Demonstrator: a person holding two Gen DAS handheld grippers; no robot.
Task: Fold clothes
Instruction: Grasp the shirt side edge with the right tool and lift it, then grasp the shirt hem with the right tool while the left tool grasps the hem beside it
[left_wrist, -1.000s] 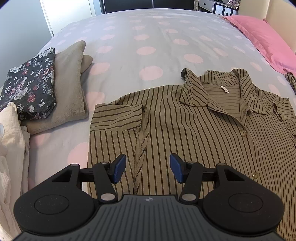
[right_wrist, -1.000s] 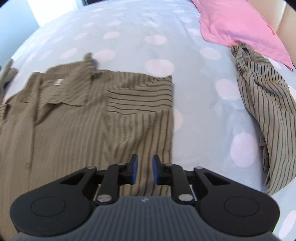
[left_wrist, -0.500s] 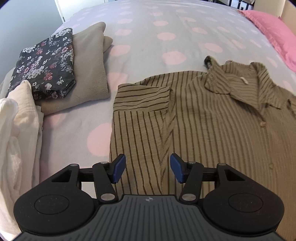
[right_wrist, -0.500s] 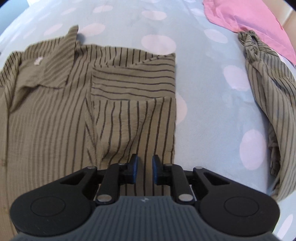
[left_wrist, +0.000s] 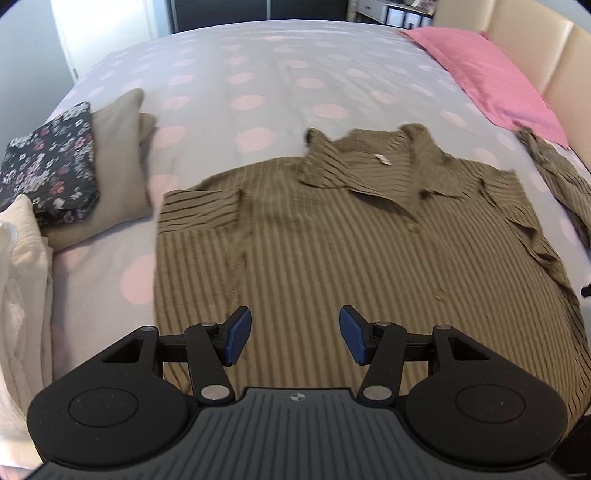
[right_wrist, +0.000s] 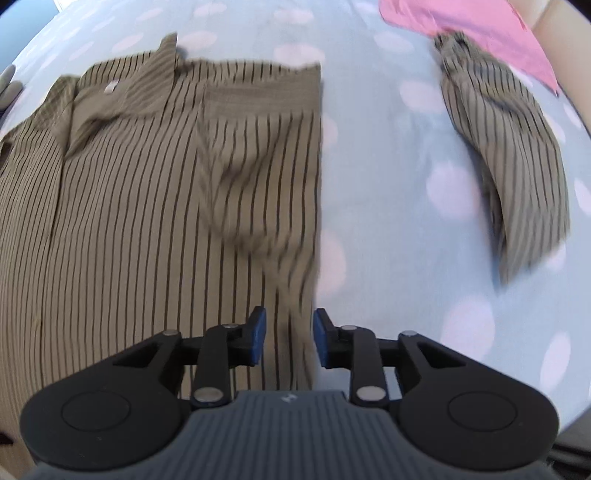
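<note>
Here the striped shirt (left_wrist: 332, 251) lies flat on the dotted bedspread (left_wrist: 258, 74), collar at the far end, hem near. Left gripper (left_wrist: 295, 334) spread wide; right gripper (right_wrist: 289, 338) parted, both empty above the hem.

Home bedroom, polka-dot bed (left_wrist: 258, 66), pink pillow (left_wrist: 491, 77)

Soft daylight from far end of room; motion blur both views; fisheye-curved, dark-vignetted edges.
</note>
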